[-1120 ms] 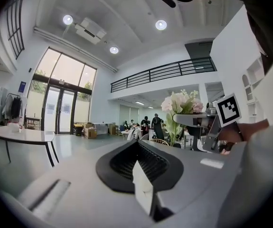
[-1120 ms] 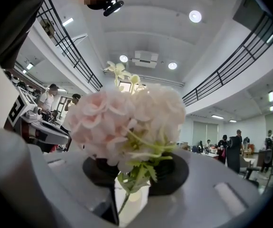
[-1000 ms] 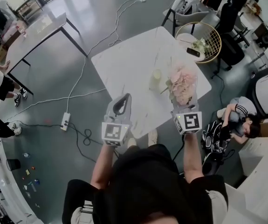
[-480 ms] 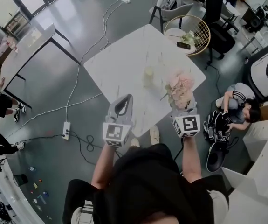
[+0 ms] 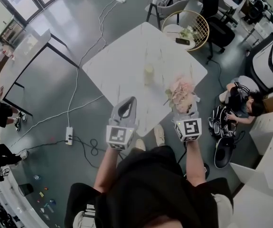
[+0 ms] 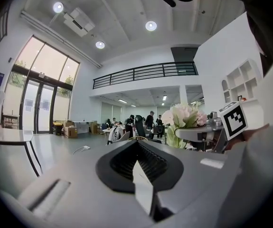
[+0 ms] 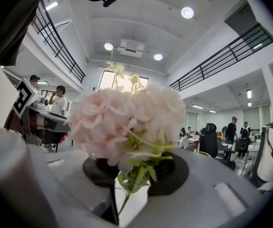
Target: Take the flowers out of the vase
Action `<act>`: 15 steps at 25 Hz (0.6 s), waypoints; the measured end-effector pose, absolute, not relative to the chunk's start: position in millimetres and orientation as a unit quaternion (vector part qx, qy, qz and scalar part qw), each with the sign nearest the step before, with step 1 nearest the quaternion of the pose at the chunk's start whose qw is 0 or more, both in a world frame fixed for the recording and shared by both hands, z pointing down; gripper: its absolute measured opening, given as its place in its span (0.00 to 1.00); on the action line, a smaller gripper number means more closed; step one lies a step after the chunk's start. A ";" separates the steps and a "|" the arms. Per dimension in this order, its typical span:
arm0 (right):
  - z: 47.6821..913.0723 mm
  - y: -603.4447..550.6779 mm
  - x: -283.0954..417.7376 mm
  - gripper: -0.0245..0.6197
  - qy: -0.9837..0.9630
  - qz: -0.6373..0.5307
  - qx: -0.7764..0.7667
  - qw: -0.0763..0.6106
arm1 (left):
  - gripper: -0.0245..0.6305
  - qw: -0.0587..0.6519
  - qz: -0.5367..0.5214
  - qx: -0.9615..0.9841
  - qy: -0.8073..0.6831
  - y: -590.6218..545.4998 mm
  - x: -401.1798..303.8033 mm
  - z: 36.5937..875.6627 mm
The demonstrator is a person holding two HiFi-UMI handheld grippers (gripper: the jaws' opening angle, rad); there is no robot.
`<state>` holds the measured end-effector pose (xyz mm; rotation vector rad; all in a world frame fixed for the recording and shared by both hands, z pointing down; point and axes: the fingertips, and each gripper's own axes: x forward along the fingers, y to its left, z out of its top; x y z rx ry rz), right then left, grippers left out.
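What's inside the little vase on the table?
No flowers stick out of the vase. The pink flowers are held in the right gripper, away from it. The vase is too small in the head view to tell whether anything lies at its bottom.

Light: bright, even, from tall windows (image 6: 41,94) at far left and round ceiling lamps (image 7: 187,12) | Glare: pale sheen on grey floor (image 5: 70,13); window panes washed out | Shadows: soft, faint | Distortion: strong fisheye, black corners in both gripper views | Focus: flowers (image 7: 127,122) near lens slightly soft
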<state>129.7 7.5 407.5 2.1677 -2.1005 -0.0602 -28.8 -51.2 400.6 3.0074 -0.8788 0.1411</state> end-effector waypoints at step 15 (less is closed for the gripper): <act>431.0 41.4 110.6 0.25 -0.678 0.007 0.732 0.063 | 0.05 0.002 0.054 0.967 -0.247 -28.9 -32.5 409.2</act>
